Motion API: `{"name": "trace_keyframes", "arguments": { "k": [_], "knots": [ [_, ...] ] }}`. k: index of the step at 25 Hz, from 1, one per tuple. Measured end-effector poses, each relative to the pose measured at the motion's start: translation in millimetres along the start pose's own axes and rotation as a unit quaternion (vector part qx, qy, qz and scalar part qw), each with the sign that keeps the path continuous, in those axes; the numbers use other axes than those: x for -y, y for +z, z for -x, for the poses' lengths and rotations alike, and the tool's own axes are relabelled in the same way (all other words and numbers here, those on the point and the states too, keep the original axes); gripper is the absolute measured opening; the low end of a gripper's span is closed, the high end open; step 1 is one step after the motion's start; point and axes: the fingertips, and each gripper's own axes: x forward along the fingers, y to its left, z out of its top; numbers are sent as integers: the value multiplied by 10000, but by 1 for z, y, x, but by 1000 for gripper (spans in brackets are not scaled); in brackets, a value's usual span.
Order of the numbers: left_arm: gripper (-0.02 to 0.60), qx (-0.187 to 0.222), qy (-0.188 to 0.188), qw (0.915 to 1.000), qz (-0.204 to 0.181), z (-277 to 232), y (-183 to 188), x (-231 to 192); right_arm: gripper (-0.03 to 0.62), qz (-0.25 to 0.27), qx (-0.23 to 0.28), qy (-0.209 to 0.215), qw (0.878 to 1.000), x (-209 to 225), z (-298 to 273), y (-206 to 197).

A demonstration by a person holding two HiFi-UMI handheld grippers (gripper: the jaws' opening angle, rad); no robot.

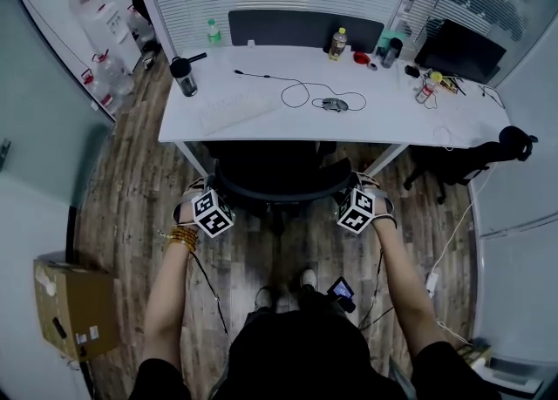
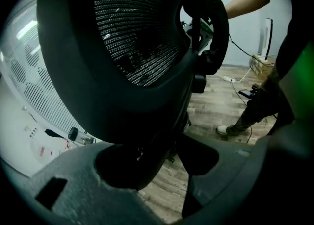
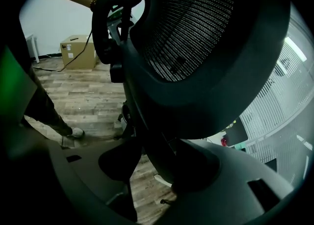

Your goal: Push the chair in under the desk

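Observation:
A black mesh-backed office chair (image 1: 275, 172) stands at the white desk (image 1: 261, 119), its seat partly under the desk edge. My left gripper (image 1: 202, 191) is at the left edge of the backrest and my right gripper (image 1: 361, 189) at the right edge. Through the left gripper view, the backrest (image 2: 132, 33) fills the picture, and its dark rim lies between the open jaws of my left gripper (image 2: 162, 170), with floor showing beside it. My right gripper (image 3: 147, 170) likewise straddles the backrest (image 3: 196, 23) rim, jaws open.
On the desk lie a mouse (image 1: 333, 105) with its cable, a dark tumbler (image 1: 183, 76), bottles and a monitor (image 1: 459, 50). A second black chair (image 1: 471, 161) stands at the right. At the left are a cardboard box (image 1: 74, 302) and water jugs (image 1: 109, 71). Cables run over the wood floor.

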Motion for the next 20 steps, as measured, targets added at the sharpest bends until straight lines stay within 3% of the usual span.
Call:
{"name": "trace_keyframes", "arguments": {
  "k": [20],
  "knots": [
    [262, -351, -187, 9991, 113, -53, 27, -38, 222, -65, 24, -1, 10000, 59, -30, -21]
  ]
}}
